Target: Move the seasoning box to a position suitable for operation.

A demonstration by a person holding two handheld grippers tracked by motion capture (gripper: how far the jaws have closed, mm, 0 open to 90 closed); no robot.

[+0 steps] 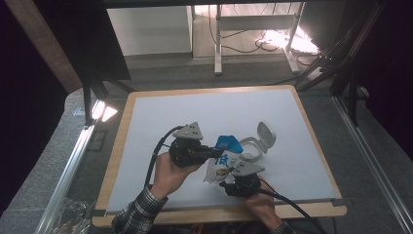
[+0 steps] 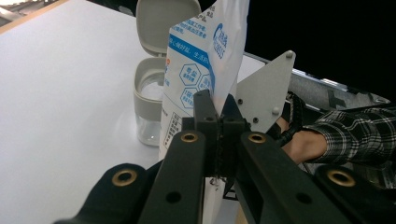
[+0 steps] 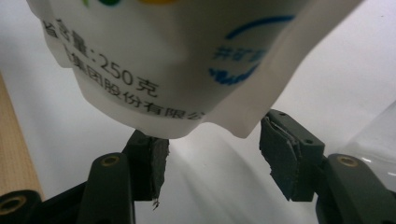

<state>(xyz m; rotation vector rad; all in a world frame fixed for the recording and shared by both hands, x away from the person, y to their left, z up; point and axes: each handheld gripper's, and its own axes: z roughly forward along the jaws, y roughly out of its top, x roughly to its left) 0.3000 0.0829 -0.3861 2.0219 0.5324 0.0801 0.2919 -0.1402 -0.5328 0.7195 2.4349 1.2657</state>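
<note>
left gripper: clenched on the edge of the pouch, low centre of the left gripper view; in the high view it sits left of centre, held in a hand
right gripper: released, jaws standing apart just under the pouch's bottom corner, pads not pressing it; low centre of the high view
pouch: white and blue printed bag, hanging between the two grippers above the white mat, middle of the high view
how it handles: looks like soft, thin film that creases and sags; likely light to moderate, contents shifting inside; smooth print may slip
where to hold: judged best at the flat sealed edges or corners, not the bulging middle
jar: clear, hinged lid flipped open, just right of the pouch; looks tippable
</note>
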